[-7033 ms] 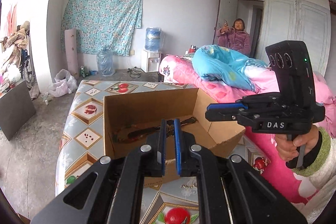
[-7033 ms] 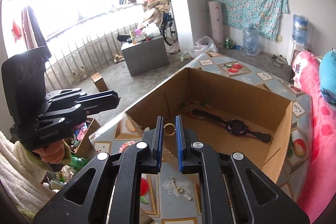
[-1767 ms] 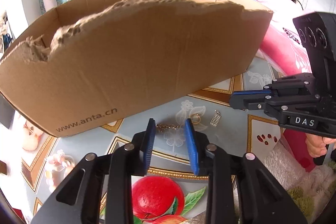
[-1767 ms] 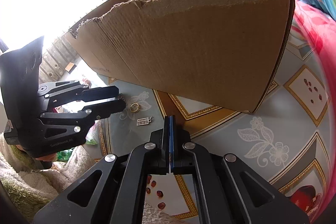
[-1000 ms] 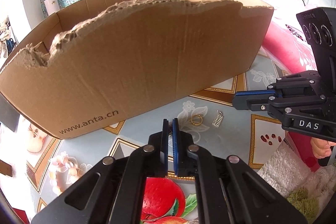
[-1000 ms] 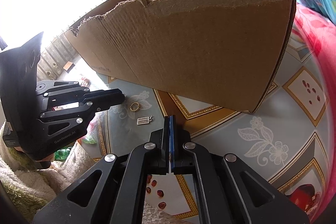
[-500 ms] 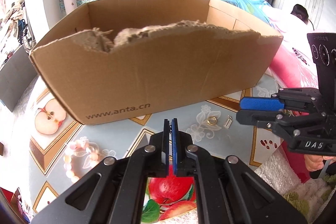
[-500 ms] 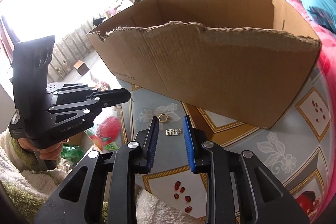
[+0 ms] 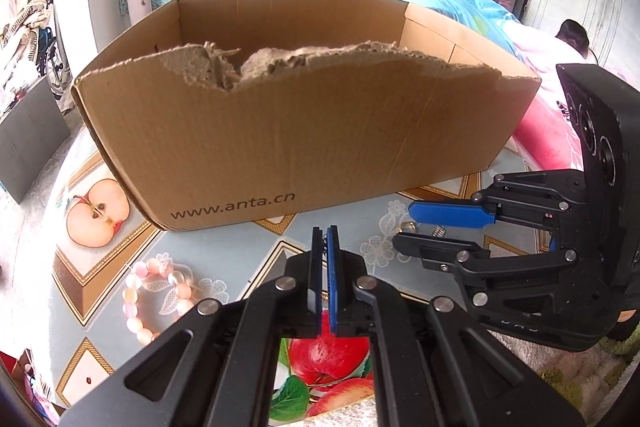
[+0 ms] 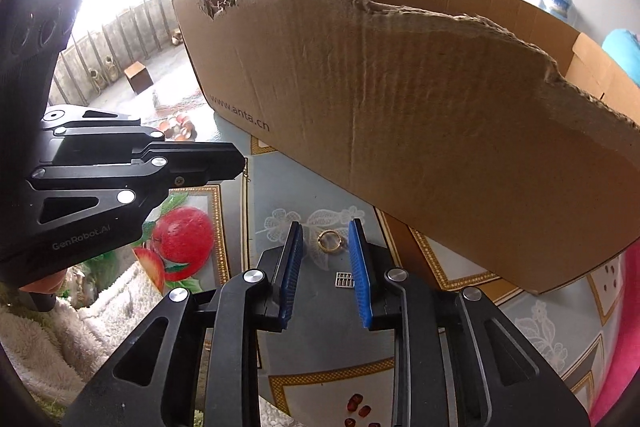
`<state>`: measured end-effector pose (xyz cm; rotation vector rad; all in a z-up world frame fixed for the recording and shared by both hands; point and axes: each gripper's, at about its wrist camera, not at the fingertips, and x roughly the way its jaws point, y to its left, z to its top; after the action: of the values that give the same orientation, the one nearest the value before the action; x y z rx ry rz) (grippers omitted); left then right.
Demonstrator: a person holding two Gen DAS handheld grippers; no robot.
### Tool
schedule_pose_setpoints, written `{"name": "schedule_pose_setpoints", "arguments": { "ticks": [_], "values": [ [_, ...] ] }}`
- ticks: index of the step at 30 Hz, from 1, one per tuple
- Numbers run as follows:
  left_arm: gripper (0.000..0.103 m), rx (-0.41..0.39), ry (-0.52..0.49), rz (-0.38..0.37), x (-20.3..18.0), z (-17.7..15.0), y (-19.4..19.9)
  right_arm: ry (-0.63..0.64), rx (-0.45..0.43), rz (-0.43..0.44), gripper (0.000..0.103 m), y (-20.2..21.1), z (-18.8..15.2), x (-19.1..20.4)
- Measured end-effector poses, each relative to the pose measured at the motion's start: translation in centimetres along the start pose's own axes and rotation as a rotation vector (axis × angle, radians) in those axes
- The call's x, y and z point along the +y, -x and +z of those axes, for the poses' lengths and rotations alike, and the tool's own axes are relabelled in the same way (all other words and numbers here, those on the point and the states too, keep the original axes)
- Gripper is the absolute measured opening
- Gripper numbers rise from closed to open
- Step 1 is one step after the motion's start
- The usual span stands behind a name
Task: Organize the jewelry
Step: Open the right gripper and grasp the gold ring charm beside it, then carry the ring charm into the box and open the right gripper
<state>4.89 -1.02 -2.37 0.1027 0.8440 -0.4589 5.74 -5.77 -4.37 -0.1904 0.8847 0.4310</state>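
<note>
Hovering low over the worktop (image 10: 328, 339) with its fruit-patterned cloth, the right hand-held gripper (image 10: 326, 263) has its blue pads (image 10: 290, 267) parted, and a small gold ring (image 10: 329, 240) lies on the cloth right in the gap between them, untouched by either pad. Just beside the ring, close to the right-hand pad, lies a tiny silver abacus-shaped charm (image 10: 344, 280).

Over on the other side, the left hand-held gripper (image 9: 325, 239) is squeezed fully together, pads (image 9: 332, 267) meeting; whether anything is pinched there I can't tell. A pink beaded bracelet (image 9: 148, 297) lies on the cloth to its left, well apart from the ring.

Behind all of it stands the brown cardboard box (image 9: 280, 147) with its torn front edge and the printed web address; nothing of its floor shows from down here. Both hand-held grippers point at its near wall.
</note>
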Motion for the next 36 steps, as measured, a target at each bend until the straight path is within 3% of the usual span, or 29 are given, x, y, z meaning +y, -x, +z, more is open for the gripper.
{"name": "schedule_pose_setpoints", "arguments": {
  "ticks": [3, 13, 20, 24, 32, 36],
  "values": [
    [0.001, -0.001, 0.002, -0.004, 0.0, -0.1, -0.1, -0.003, 0.004, -0.006, 0.01, -0.3, 0.2, 0.2],
    [0.001, -0.009, 0.013, -0.002, 0.4, -0.1, 0.2, -0.013, -0.002, -0.004, 0.01, -0.1, -0.2, 0.1],
    [0.001, -0.026, 0.008, 0.003, 0.1, 0.0, 1.2, -0.019, -0.031, 0.011, 0.01, 2.7, -0.3, -0.7],
    [0.001, -0.059, 0.014, -0.018, -0.1, 0.8, 3.1, -0.012, -0.083, 0.032, 0.01, 5.1, 0.2, -0.7],
    [0.001, -0.229, -0.019, -0.101, -0.9, 4.7, 9.6, -0.037, -0.268, 0.075, 0.01, 12.3, 2.6, -1.9],
    [0.001, -0.269, -0.024, -0.126, -0.8, 7.3, 10.2, -0.062, -0.332, 0.077, 0.01, 13.9, 4.8, -4.1]
  ]
}}
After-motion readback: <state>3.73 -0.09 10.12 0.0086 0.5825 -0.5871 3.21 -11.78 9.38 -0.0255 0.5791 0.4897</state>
